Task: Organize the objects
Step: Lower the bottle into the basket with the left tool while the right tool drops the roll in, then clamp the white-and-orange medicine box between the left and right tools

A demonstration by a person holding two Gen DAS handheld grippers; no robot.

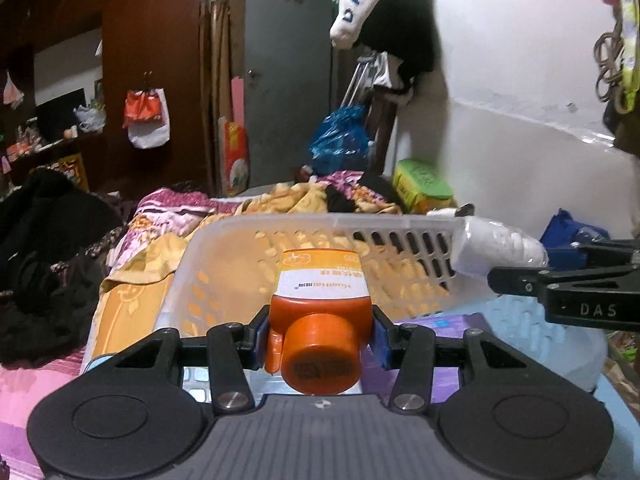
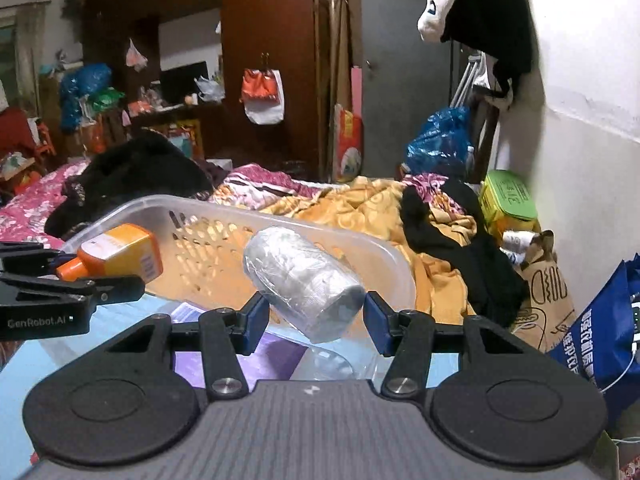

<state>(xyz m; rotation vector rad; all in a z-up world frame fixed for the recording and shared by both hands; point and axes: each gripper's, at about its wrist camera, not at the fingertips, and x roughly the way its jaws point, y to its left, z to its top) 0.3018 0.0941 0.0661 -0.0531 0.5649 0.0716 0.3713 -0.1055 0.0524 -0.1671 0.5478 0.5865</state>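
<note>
Dim indoor light with a cool cast, seemingly from above. The white wall at right is washed out by glare, while the dark wooden wardrobe sinks into shadow. Both fisheye views curve strongly at the edges, look soft and grainy, and blur distant clutter.

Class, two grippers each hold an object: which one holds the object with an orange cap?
The left gripper: its bottle has an orange cap; the right gripper's roll is silvery.
</note>
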